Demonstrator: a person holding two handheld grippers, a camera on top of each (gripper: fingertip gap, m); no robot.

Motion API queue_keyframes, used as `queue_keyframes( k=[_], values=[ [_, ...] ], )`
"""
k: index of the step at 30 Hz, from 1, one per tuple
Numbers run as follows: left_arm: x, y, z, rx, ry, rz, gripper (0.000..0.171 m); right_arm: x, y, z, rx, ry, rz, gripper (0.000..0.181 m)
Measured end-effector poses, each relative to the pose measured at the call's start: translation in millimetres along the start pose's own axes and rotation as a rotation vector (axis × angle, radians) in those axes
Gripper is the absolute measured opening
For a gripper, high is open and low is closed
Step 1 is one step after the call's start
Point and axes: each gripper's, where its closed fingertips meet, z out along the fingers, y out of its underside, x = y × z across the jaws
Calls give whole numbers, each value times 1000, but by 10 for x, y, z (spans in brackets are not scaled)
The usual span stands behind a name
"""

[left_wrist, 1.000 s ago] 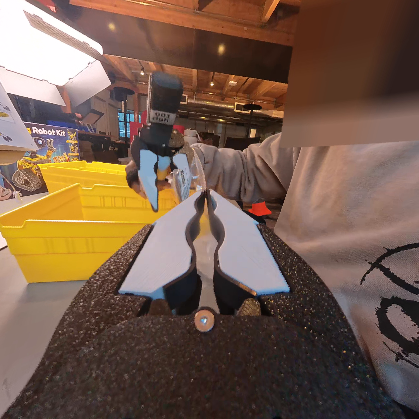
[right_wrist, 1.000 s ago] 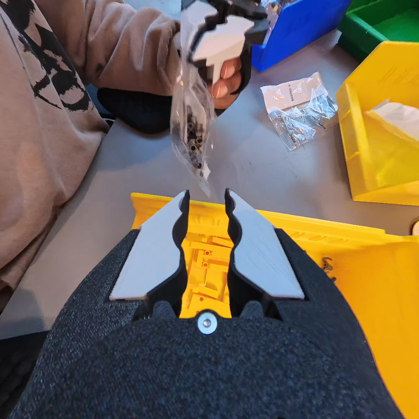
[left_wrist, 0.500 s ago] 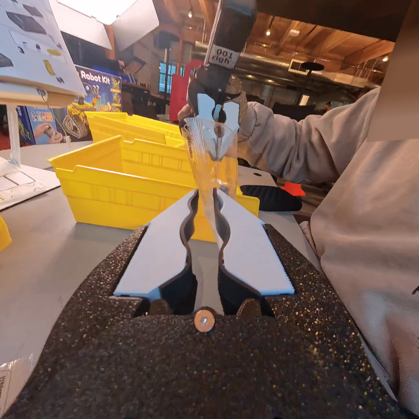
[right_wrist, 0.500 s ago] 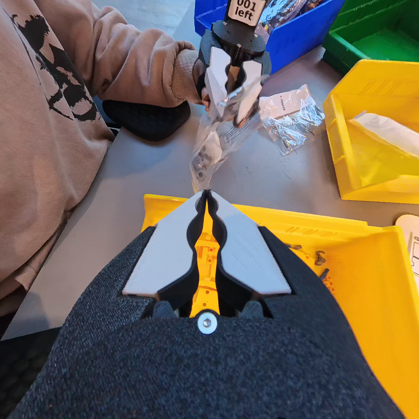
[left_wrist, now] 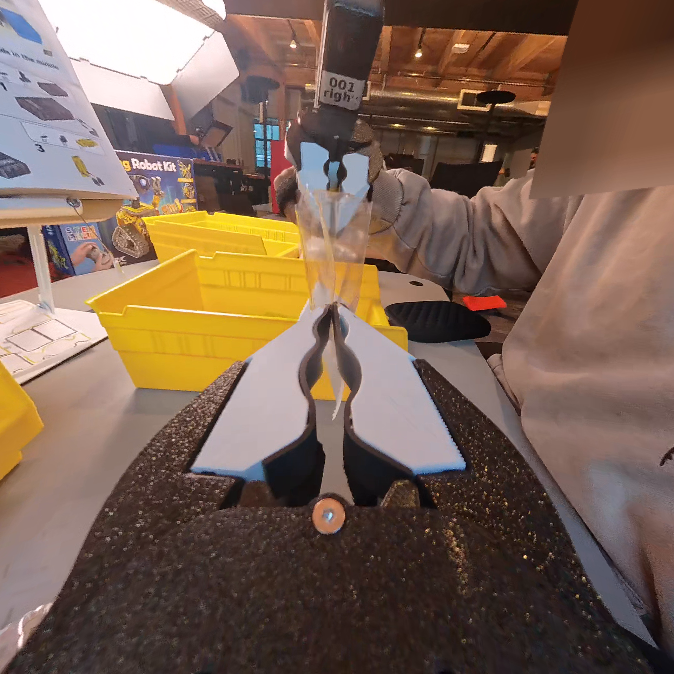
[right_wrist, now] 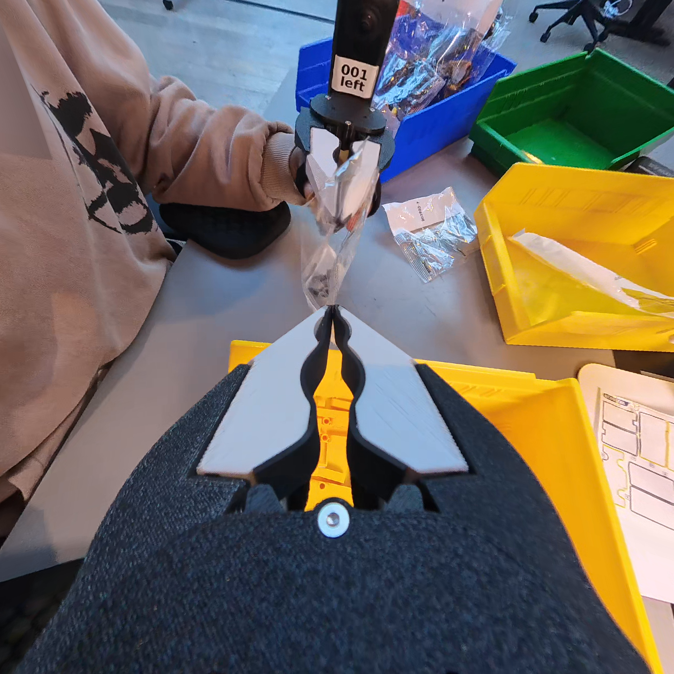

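A small clear plastic bag with little dark parts inside is stretched between my two grippers above the grey table. My left gripper is shut on one end of the bag; it also shows far off in the right wrist view. My right gripper is shut on the other end; it shows far off in the left wrist view, higher than the left one. A yellow bin with yellow plastic parts lies under my right gripper.
A blue bin of bagged parts, a green bin and another yellow bin holding a plastic bag stand around. A second parts bag lies on the table. Instruction sheets, a kit box and the person's sleeves are near. My hands' fingertips stand some 10 cm from each other.
My right gripper was open a second ago and has shut on the free end of the bag. The left gripper briefly loosened, then shut again, and the bag is pulled taut between both.
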Motion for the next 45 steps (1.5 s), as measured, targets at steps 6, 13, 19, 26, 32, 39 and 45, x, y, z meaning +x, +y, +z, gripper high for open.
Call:
queue_keyframes(
  k=[6,13,19,26,32,39,45],
  values=[
    [-78,124,35,-63,-41,-20,12,-34,8,70,0,-6,2,0],
    [-38,135,49,-80,-26,0,0,13,6,63,17,16,12,0],
    [-9,-18,-6,-28,-40,48,0,100,478,-355,-195,42,86,22],
    [-143,-17,-53,-37,-120,61,0,-80,2053,-617,-1018,-31,102,24],
    [-160,30,-44,-50,-123,58,0,-50,2290,-513,-1159,-38,75,25],
    [-135,68,-16,-64,-106,55,0,-50,2328,-479,-1187,-49,87,14],
    [-108,65,-1,-61,-93,57,0,-20,2241,-502,-1111,-38,118,9]
  ],
)
